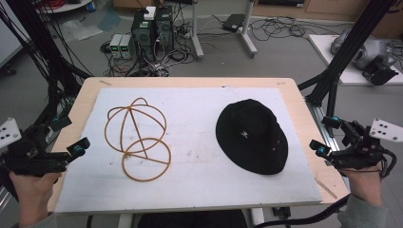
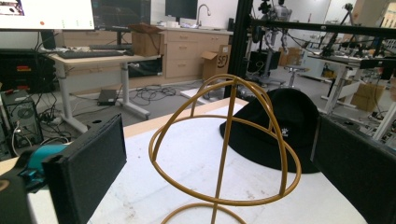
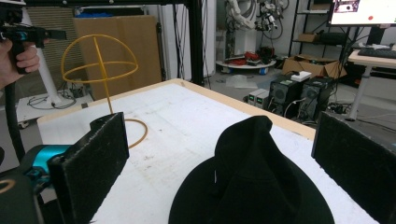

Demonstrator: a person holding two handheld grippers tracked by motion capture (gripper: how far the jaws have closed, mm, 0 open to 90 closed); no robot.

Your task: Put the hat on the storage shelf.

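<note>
Left tool [image 1: 69, 135] jaws apart, wire hat stand [image 1: 138, 140] just ahead; right tool [image 1: 324, 134] jaws apart, black hat [image 1: 252, 137] ahead on the worktop [image 1: 199, 190].

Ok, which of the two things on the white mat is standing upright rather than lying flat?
The gold wire hat stand: its dome rises on a thin stem, while the black hat lies brim-down on the mat.

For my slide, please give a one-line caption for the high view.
Black hat and wire hat stand apart on a white mat, an open hand-held gripper at each table side: left, right.
</note>
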